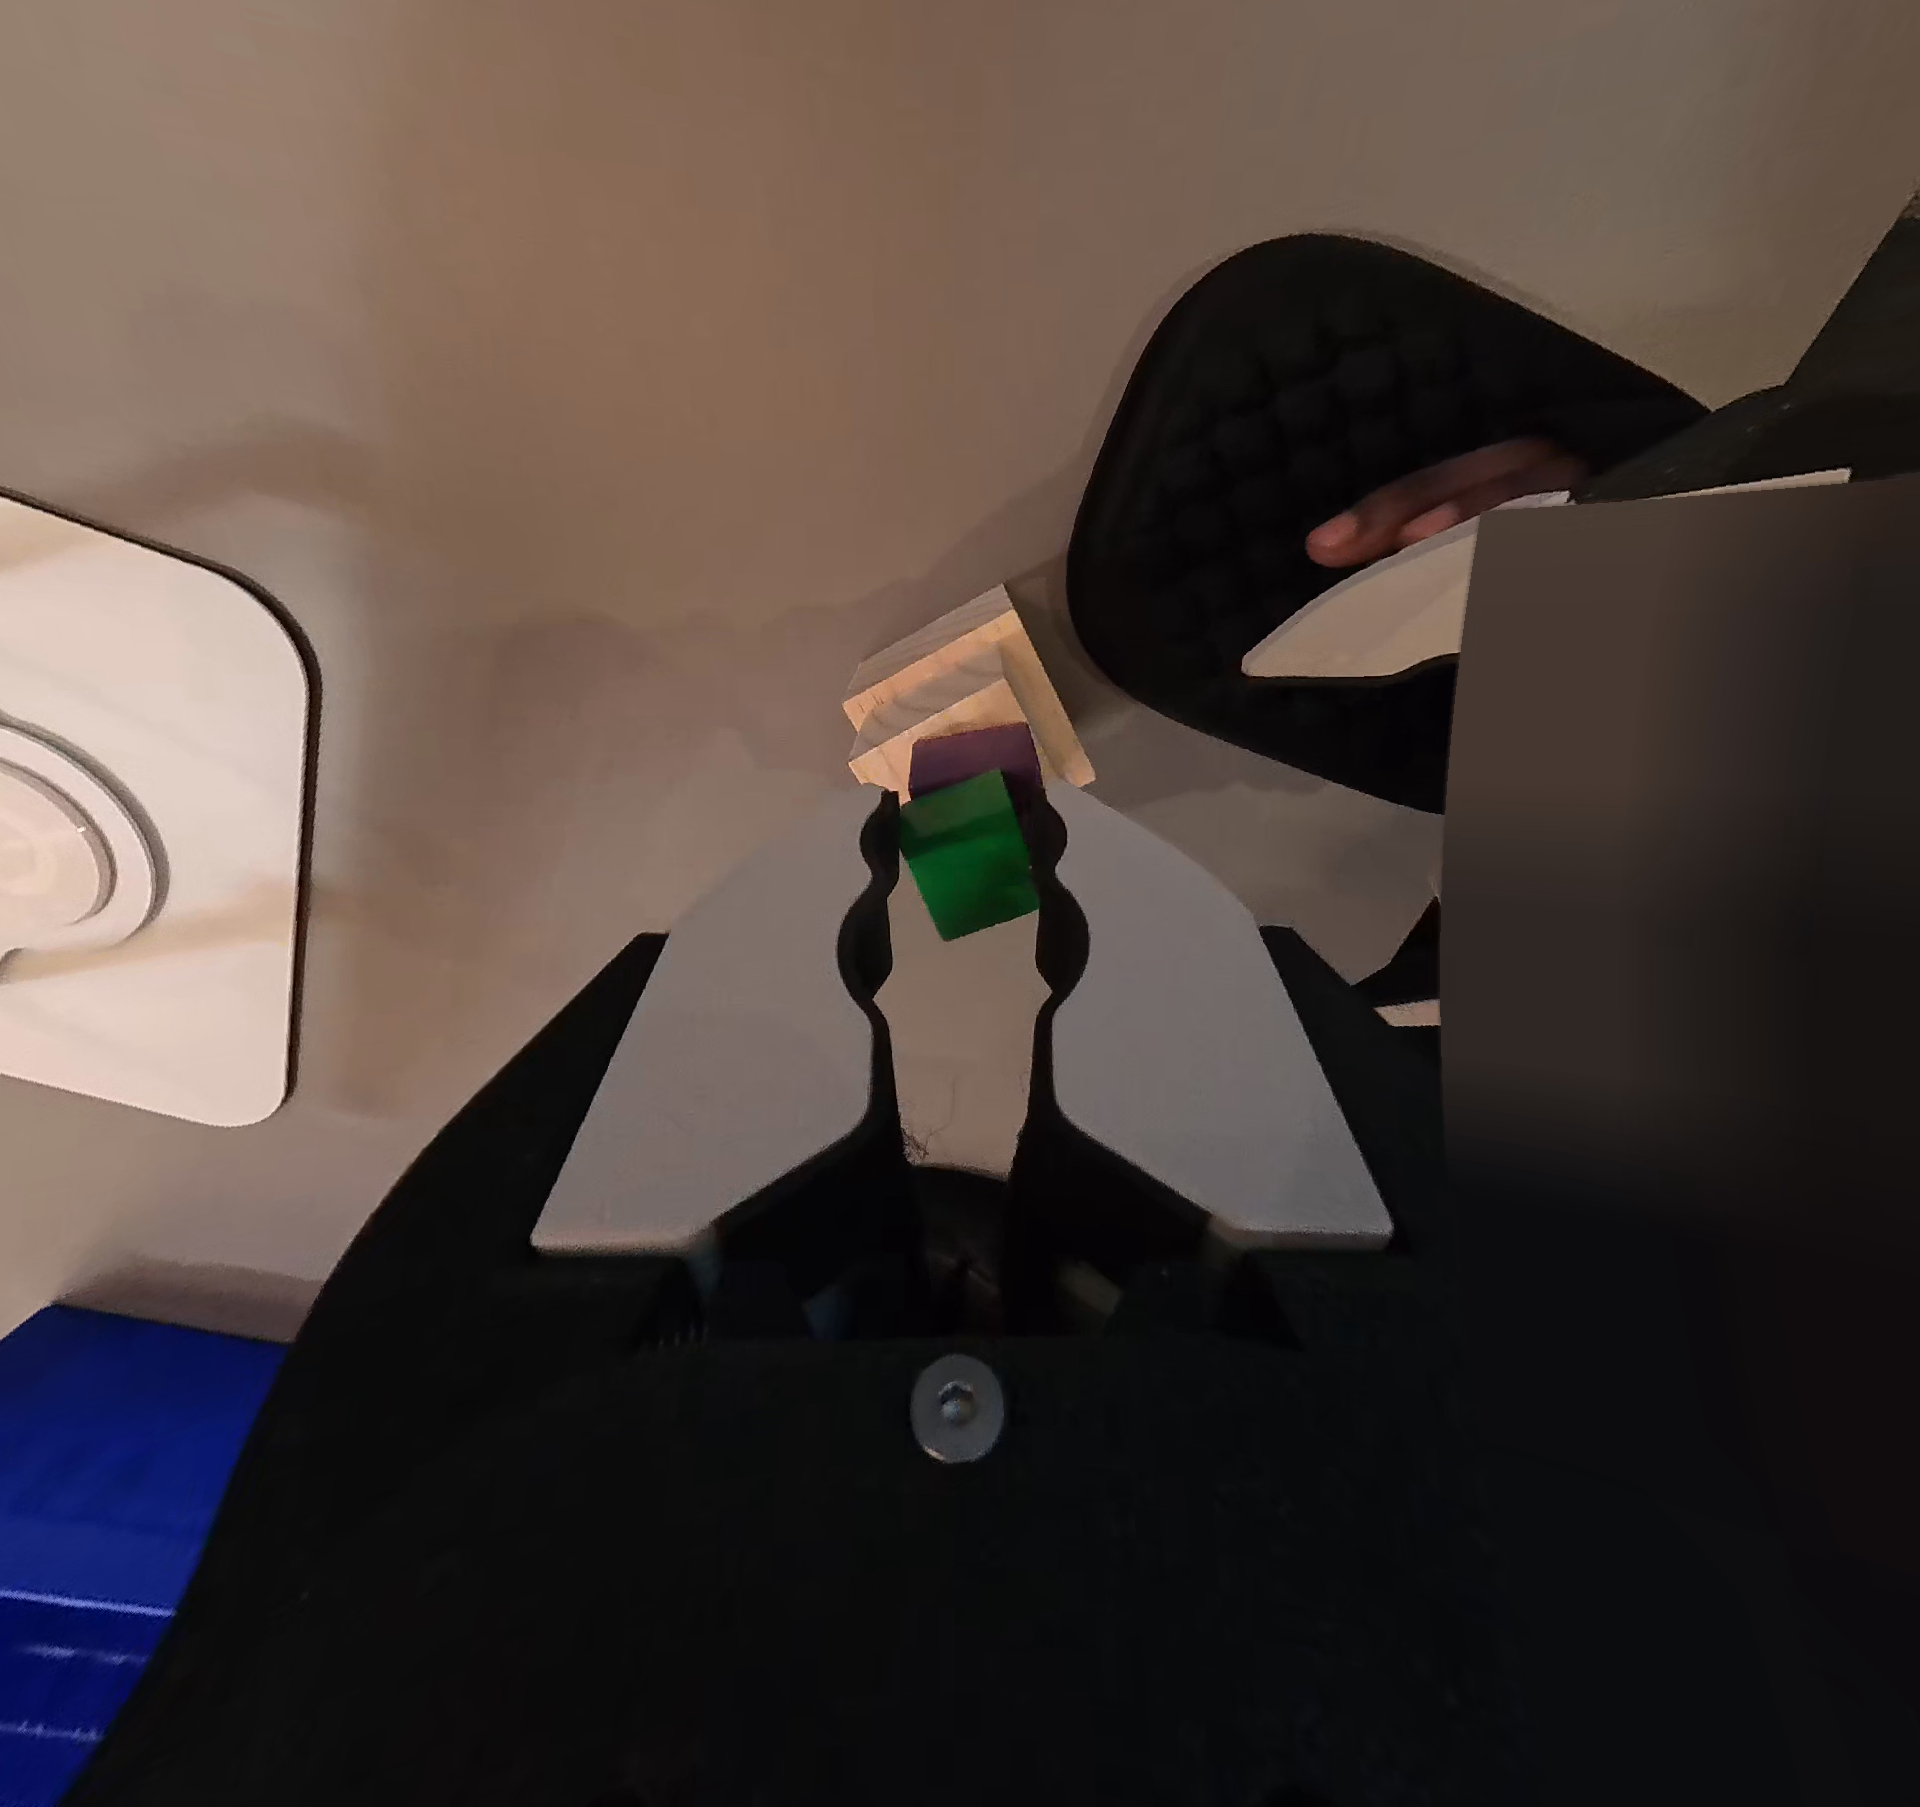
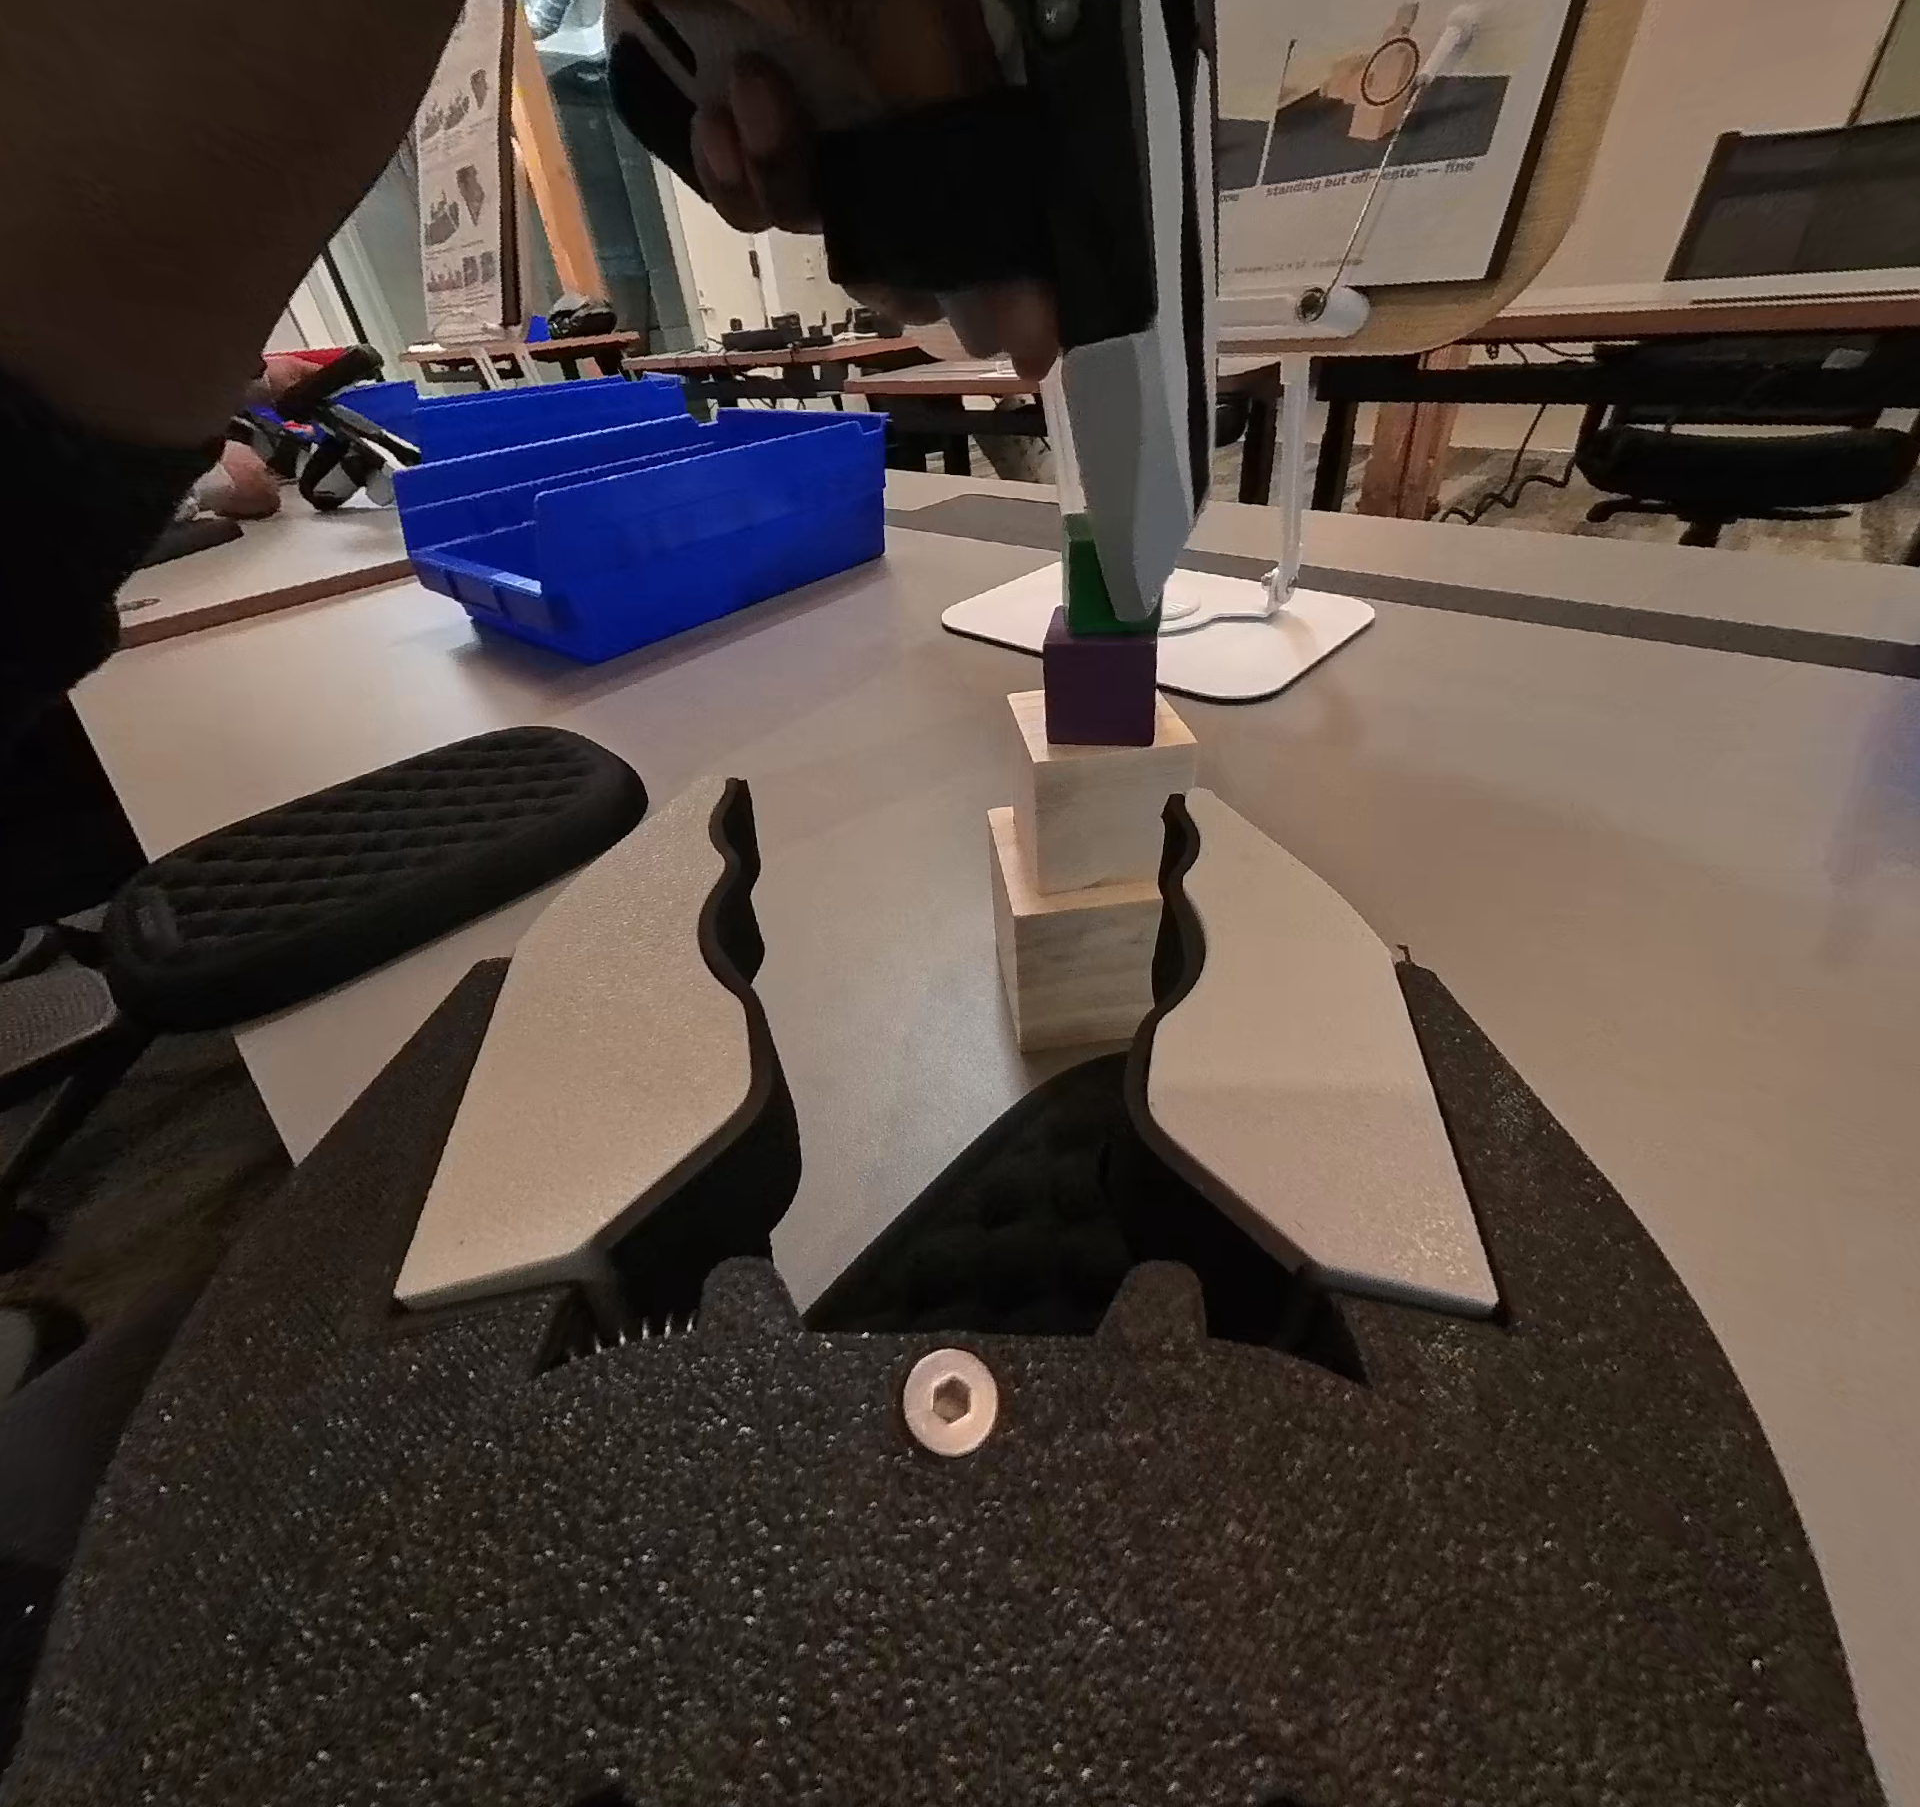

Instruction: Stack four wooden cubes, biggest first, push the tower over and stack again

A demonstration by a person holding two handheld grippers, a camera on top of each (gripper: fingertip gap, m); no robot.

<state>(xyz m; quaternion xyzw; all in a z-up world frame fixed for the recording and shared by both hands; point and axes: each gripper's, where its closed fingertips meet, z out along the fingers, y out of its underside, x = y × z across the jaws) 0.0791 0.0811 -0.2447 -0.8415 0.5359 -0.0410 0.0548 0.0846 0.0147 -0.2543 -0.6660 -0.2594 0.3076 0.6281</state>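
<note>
Four cubes stand stacked on the grey bench: two pale wooden blocks, a purple cube, and on top a green cube, which the left hand-held gripper clasps from above between its pads while it rests on the purple one. Right hand-held gripper waits low at the near side with jaws wide and empty, the lower blocks just beside its right finger. Beyond lie a blue bin, a white stand base, a black padded rest, and other tables.
</note>
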